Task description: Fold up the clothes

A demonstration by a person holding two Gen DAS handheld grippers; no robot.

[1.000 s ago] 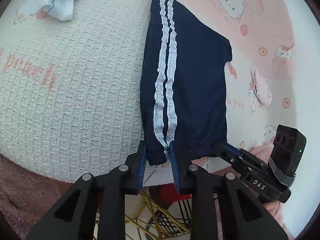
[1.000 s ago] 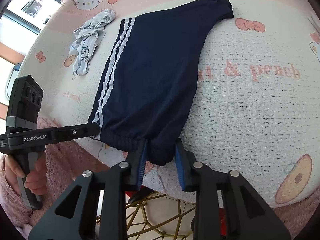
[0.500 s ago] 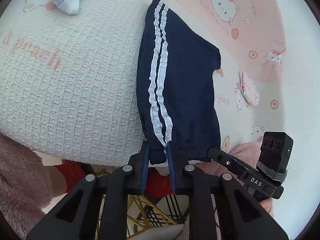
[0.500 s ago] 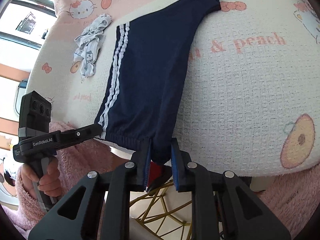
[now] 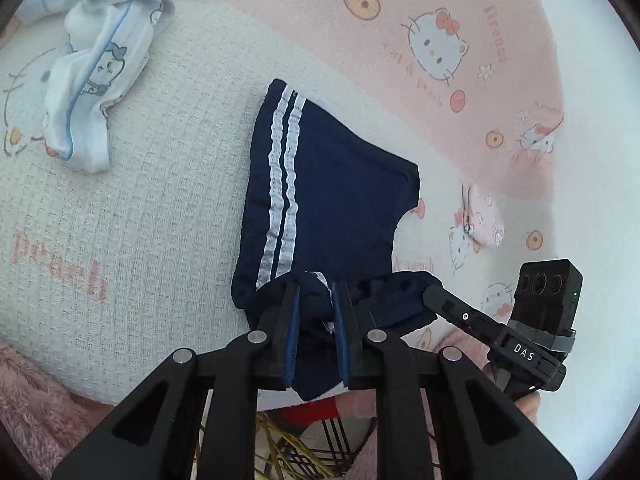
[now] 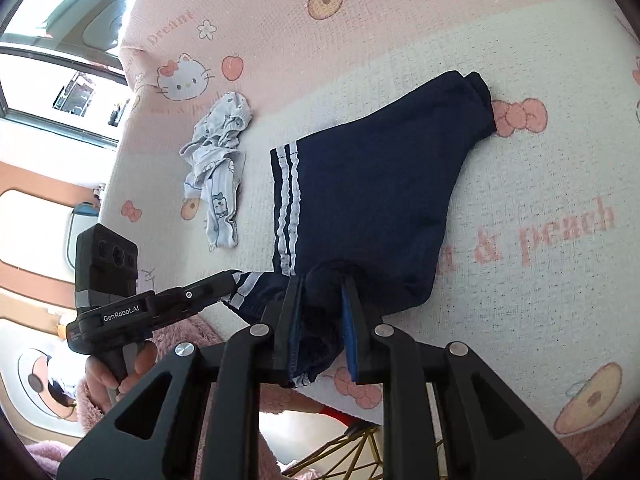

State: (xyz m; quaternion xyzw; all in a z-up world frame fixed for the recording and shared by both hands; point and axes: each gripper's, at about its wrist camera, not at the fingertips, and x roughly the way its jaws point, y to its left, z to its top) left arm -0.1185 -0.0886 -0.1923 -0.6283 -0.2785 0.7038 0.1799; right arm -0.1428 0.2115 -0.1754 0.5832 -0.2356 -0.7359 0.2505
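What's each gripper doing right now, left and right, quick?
Left gripper: closed on the waistband of the navy shorts.
Right gripper: closed on the same waistband, other corner.

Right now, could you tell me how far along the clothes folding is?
Barely begun. The navy shorts lie flat on the blanket, with the left gripper and right gripper each clamping the waistband, lifted for the first fold. The pale garment lies crumpled, untouched.

left gripper [image 6: 234,290] side label: "GenRobot.AI", white on black
right gripper [image 5: 430,294] side label: "DAS"
blanket [image 6: 520,184] print: "& peach" in pink; the pink border's lettering is too warped to read
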